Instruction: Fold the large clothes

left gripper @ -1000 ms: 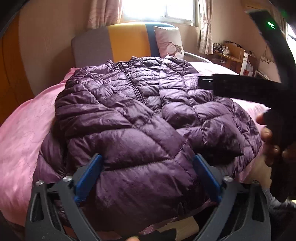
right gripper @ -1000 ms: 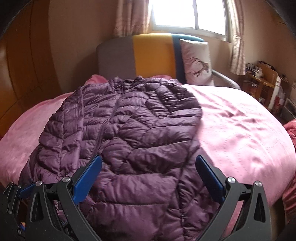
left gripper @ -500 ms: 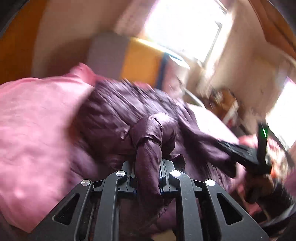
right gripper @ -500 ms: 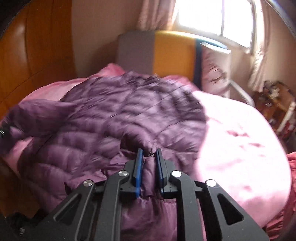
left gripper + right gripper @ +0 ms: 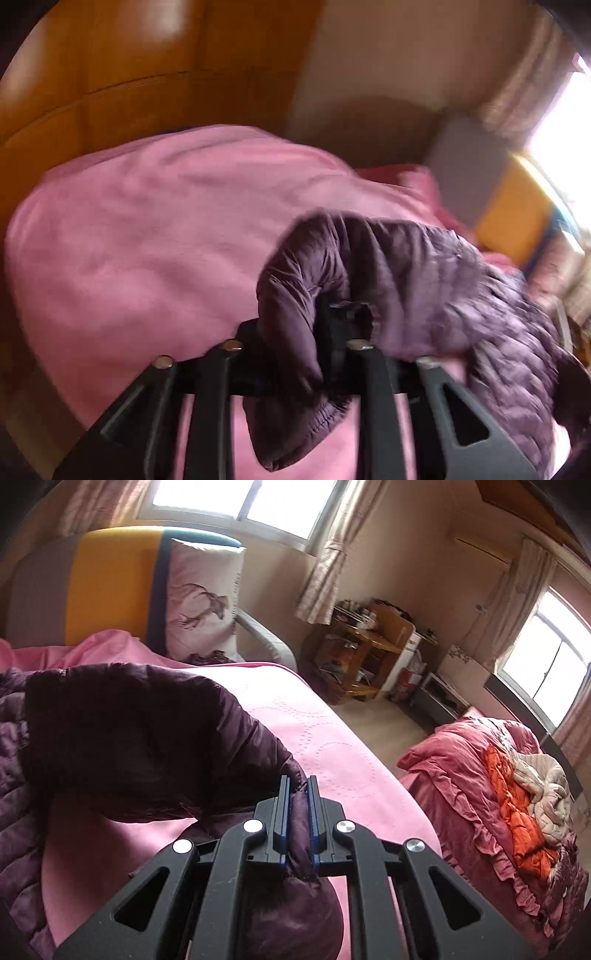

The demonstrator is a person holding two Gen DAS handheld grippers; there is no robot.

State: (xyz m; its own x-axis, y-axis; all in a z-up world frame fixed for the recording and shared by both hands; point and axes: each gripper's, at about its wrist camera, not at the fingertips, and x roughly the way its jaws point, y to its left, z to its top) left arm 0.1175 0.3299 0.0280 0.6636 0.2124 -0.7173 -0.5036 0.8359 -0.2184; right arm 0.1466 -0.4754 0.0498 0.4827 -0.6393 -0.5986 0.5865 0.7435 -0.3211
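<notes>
Left gripper [image 5: 317,332] was clamped on a bunched fold of the dark purple quilted puffer jacket [image 5: 424,280]; the pinched fabric bulged up over the fingers and hung down below them, so the pads were hidden by cloth. That view was motion-blurred. From the left tongs the jacket ran away to the right and slightly forward, long axis slanting toward the lower right edge of the view. Left of and beyond those tongs lay bare pink bedspread [image 5: 147,240], with orange-brown wooden panelling [image 5: 110,74] beyond it. Right gripper [image 5: 297,805] was closed tight on a narrow edge of the same jacket [image 5: 129,738], cloth squeezed between the blue-lined pads [image 5: 282,812], a rounded lump of fabric hanging beneath the fingers. From the right tongs the jacket rose and stretched away to the left as a lifted dark fold, clear of the bedspread [image 5: 332,746] beneath it, with more quilted fabric lying on the bed at far left. Ahead-left of the right tongs stood a grey, yellow and blue headboard [image 5: 92,579] with a white deer-print pillow [image 5: 203,602] leaning against it. To the right was a red ruffled bed cover [image 5: 461,775] with orange and beige garments [image 5: 524,786] heaped on it. Further ahead stood a wooden shelf unit [image 5: 365,646] holding clutter too small to identify.
</notes>
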